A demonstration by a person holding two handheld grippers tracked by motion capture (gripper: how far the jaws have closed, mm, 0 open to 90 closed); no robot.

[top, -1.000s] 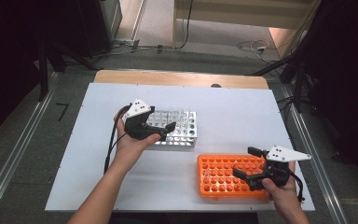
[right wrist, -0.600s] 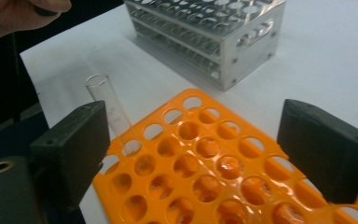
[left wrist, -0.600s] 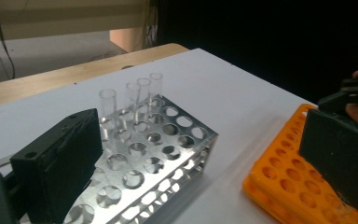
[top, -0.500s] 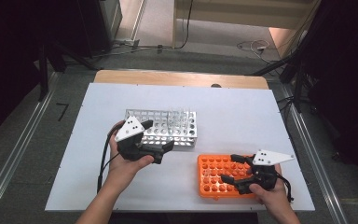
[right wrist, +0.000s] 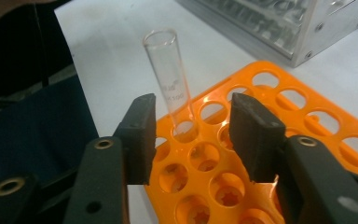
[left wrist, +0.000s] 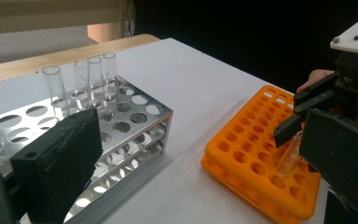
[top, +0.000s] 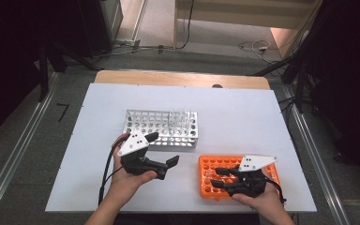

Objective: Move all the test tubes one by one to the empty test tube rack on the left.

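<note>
A clear glass tube (right wrist: 167, 70) stands upright in a hole at the near left corner of the orange rack (top: 262, 161). My right gripper (top: 215, 178) reaches over that corner. Its jaws have just been closing and now stand either side of the tube (left wrist: 289, 158) with a gap; the pads are off the glass. My left gripper (top: 163, 149) hovers open and empty over the table, just in front of the silver metal rack (top: 145, 124). Several clear tubes (top: 180, 117) stand at that rack's right end.
The white table (top: 234, 117) carries both racks, silver behind and orange in front right. A wooden strip (top: 178, 78) edges its far side. Metal rails (top: 309, 150) run along the floor on both sides. A cable (top: 107, 173) trails from the left gripper.
The left gripper has drawn back from over the silver rack toward the table's front. The right gripper has slid left across the orange rack and its jaws have narrowed around the tube.
</note>
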